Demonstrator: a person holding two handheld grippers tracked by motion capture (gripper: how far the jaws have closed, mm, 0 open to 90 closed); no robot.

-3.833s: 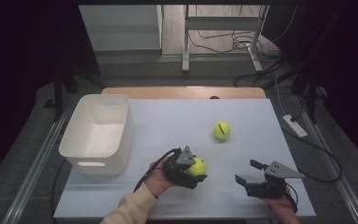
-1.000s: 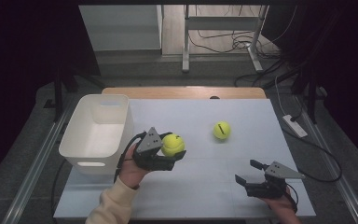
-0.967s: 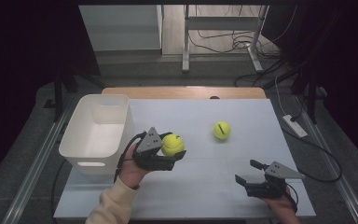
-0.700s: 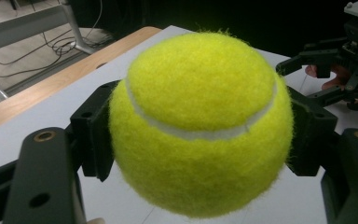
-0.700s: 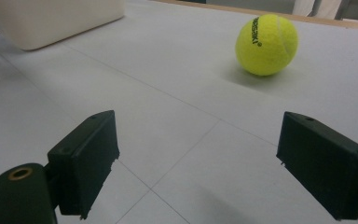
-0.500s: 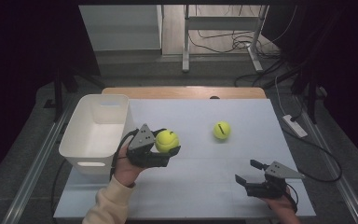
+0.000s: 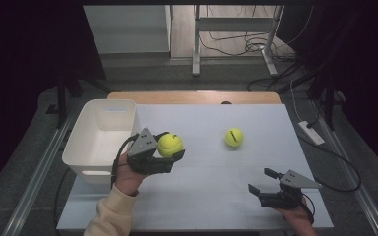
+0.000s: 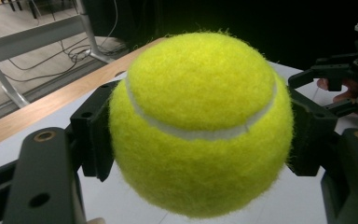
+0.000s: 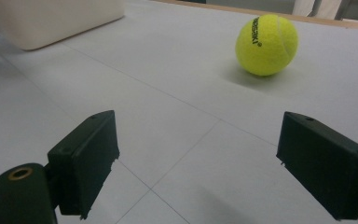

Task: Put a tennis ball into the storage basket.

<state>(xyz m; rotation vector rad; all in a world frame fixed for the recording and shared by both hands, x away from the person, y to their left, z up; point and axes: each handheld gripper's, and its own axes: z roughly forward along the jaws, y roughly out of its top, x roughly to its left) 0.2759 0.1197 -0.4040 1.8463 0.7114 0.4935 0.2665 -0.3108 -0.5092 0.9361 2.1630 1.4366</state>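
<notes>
2 tennis balls are in play: your left gripper [image 7: 170,150] is clamped on one tennis ball [image 7: 170,145], holding it off the table [image 7: 216,196] just beside the white bin [image 7: 86,147]. Your right gripper [image 7: 266,183] rests low at the table's near right, jaws wide apart with nothing between them. You have the second ball [image 7: 234,137] lying farther back, well apart from both.

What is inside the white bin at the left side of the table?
The white bin shows a bare white floor and inner walls in the high view; no ball lies there. Its near wall hides a strip of the floor just behind it, and the left tongs partly cover its right corner.
</notes>
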